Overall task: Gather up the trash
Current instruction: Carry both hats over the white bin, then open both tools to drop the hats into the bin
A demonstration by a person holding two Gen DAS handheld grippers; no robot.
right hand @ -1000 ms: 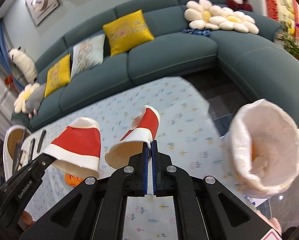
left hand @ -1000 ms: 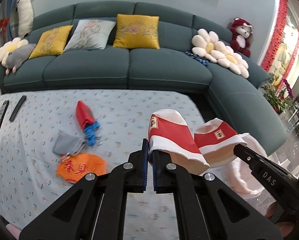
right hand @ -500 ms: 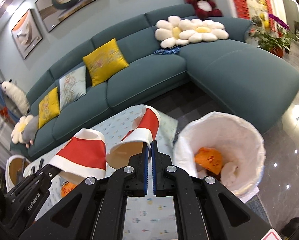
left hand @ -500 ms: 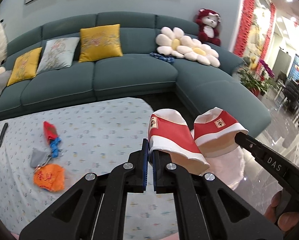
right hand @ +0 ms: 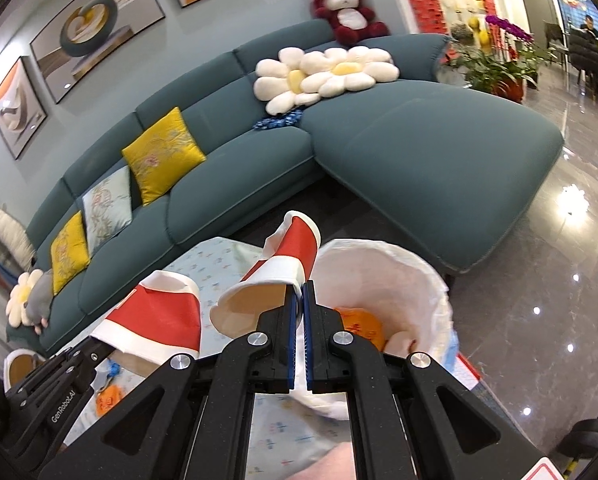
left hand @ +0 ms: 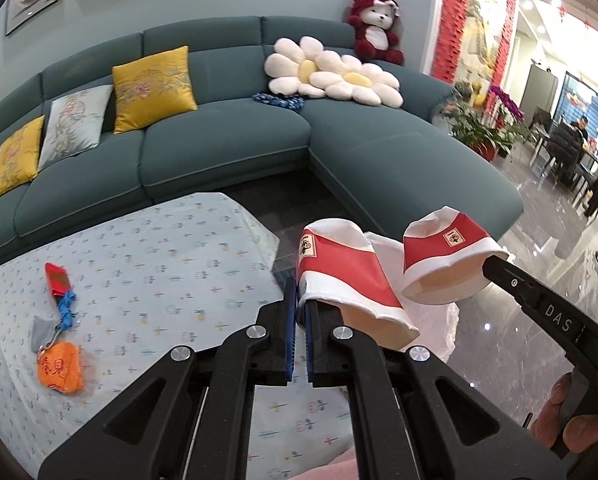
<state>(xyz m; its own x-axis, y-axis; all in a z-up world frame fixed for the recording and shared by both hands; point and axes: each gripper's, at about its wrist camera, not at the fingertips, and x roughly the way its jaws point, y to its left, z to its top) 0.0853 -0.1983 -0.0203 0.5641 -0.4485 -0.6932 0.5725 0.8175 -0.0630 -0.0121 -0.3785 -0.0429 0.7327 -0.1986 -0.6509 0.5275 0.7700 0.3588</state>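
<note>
My left gripper (left hand: 298,300) is shut on the rim of a red and white paper cup (left hand: 339,276), held in the air past the table's right end. Beside it my right gripper (right hand: 299,292) is shut on the rim of a second red and white paper cup (right hand: 287,256). Each cup also shows in the other view: the right one (left hand: 447,256) and the left one (right hand: 159,312). A white-lined trash bin (right hand: 415,280) stands on the floor just beyond the right cup, with orange trash (right hand: 359,324) inside. An orange wrapper (left hand: 59,366), a grey scrap (left hand: 43,330) and a red packet (left hand: 57,280) lie on the table.
The table wears a light patterned cloth (left hand: 159,264). A teal corner sofa (left hand: 227,140) with cushions and plush toys curves behind it. A shiny tiled floor (right hand: 559,272) spreads to the right, with potted plants (right hand: 495,64). A person's fingers (left hand: 571,412) grip the right tool's handle.
Both grippers swung to the right with their cups, off the table's middle toward its right end. The white-lined bin came to sit right behind the right cup.
</note>
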